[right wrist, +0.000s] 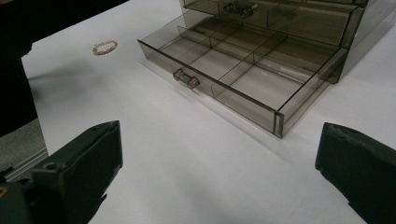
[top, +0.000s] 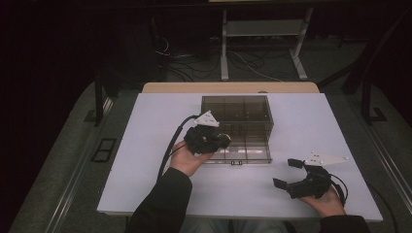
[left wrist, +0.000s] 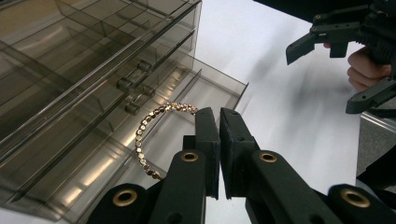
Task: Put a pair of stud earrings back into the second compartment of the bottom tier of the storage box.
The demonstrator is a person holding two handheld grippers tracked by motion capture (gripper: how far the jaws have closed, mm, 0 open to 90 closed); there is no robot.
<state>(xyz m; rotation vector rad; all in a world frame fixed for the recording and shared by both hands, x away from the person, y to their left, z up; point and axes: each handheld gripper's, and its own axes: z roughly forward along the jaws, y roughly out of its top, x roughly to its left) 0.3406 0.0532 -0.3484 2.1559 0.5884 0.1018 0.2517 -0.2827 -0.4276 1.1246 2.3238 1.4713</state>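
no readable text, labels, brands, numbers or signs anywhere

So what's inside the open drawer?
The open drawer shows bare divided compartments, with nothing lying in them. Its back end is tucked under the organizer and is hidden.

Blk claws (top: 224,140), dark sleeves (top: 163,204).

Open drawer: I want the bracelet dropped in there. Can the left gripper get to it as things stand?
Probably yes. The left gripper, shut on the bracelet, hangs right at the pulled-out drawer, whose top is open, with nothing in between.
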